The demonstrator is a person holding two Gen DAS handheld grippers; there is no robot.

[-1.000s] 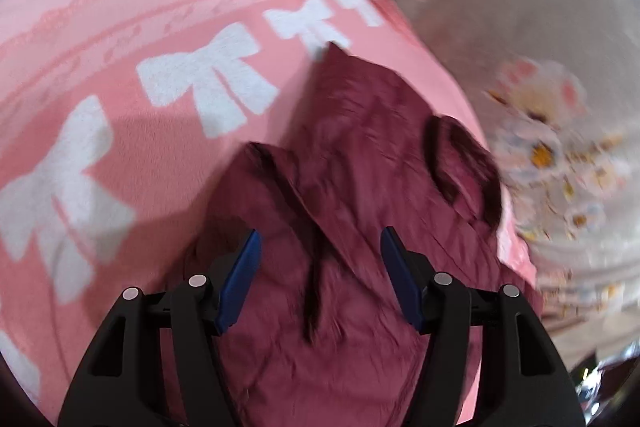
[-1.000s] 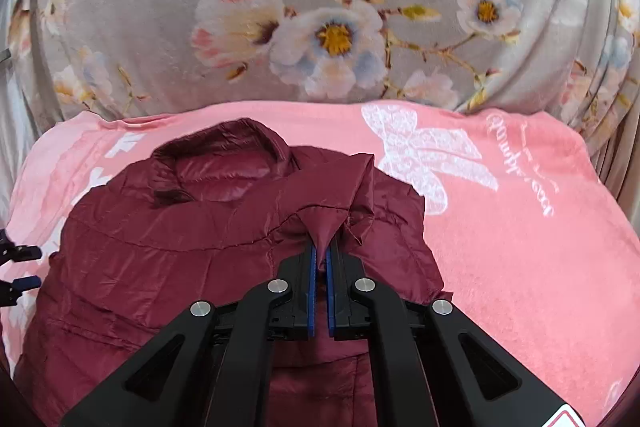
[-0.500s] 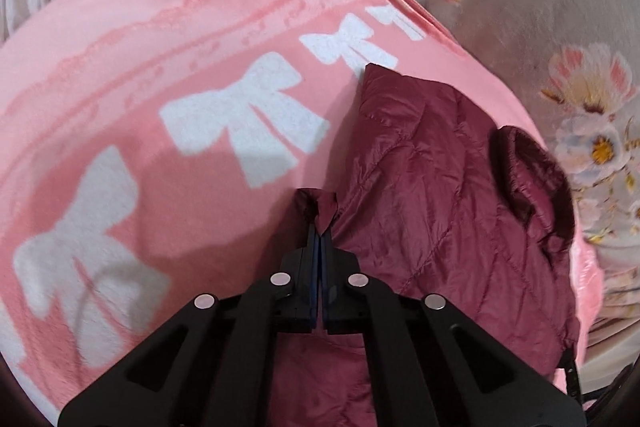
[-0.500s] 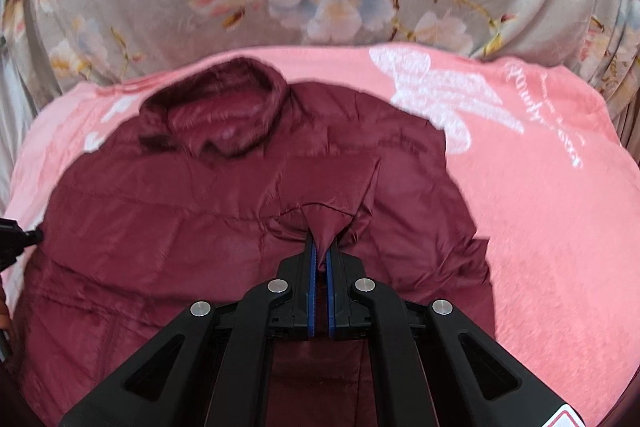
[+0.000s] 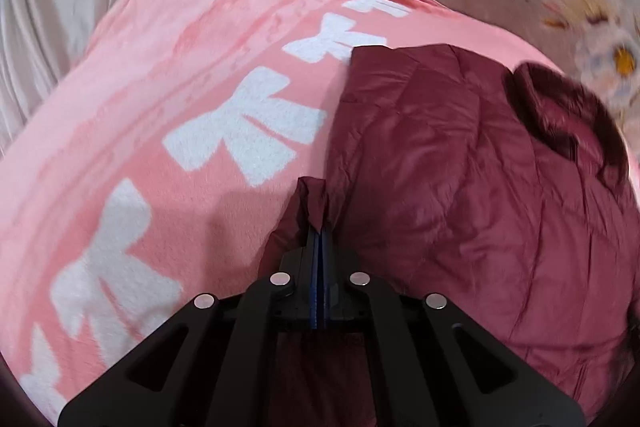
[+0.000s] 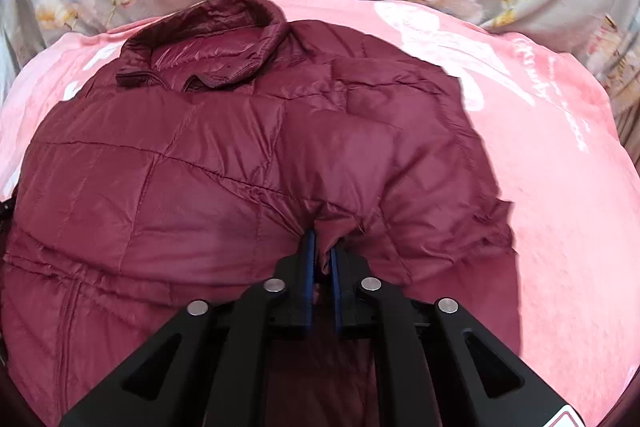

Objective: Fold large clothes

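— How's the light on your side?
— Soft and even. My left tongs [image 5: 320, 231] cast a faint shadow on the blanket [image 5: 160, 107].
— Sharp?
— The flowered sheet [image 5: 580, 7] is smeared in my left view; both views bend and darken at the rim.

Black tongs [image 5: 319, 231], blue pads [image 6: 308, 259], seemingly silver screws.
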